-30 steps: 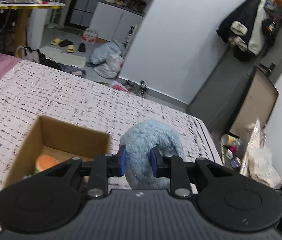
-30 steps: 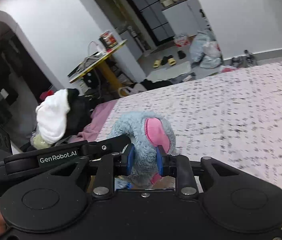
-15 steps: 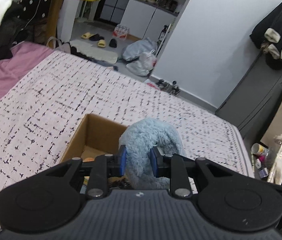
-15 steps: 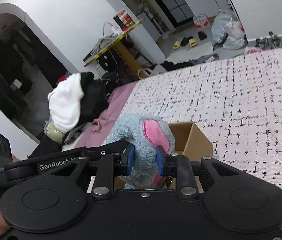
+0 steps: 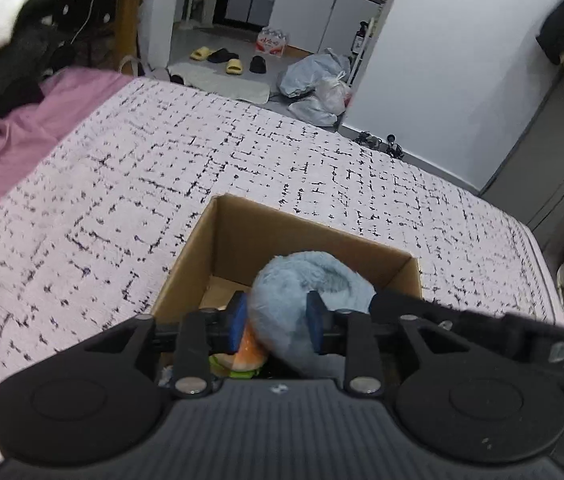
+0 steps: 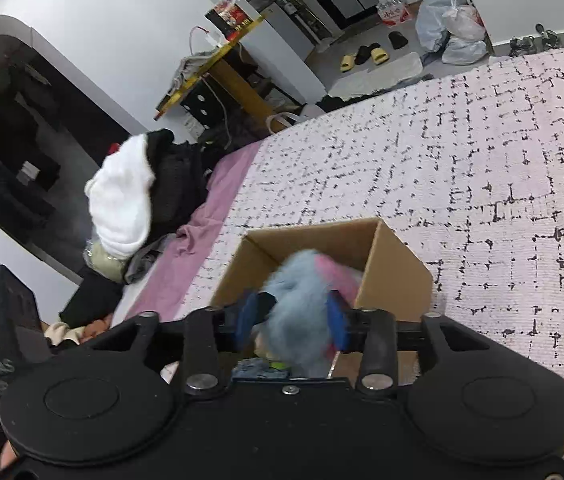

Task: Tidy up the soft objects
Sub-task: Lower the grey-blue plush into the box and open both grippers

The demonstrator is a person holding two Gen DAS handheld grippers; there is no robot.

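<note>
While both of my grippers hang over the cardboard box [image 5: 218,240] on the bed, the blue plush toy [image 5: 301,292] sits between each pair of pads, its body already down inside the box mouth. My left gripper [image 5: 276,322] has its jaws opening; the left pad looks clear of the fur, the right pad seems only to brush it, so I judge the grip released. My right gripper [image 6: 291,318] is likewise opening, with the plush and its pink ear [image 6: 335,274] blurred between the pads, no squeeze visible in the fur. Below the plush, inside the box, an orange and green soft item [image 5: 242,354] lies on the floor of the box, so at least one thing was stowed already; beside it something dark, too hidden to name. Progress as I read it: plush delivery nearly finished, only the let-go and pulling both grippers up out of the box remain for this item. Beyond the box, the patterned bedspread [image 5: 162,168] shows no other toy waiting. Past the far-left edge of the box, a heap of white and black clothes [image 6: 134,196] lies by the pink sheet [image 5: 10,144]; whether that counts as work left, I cannot tell.
</note>
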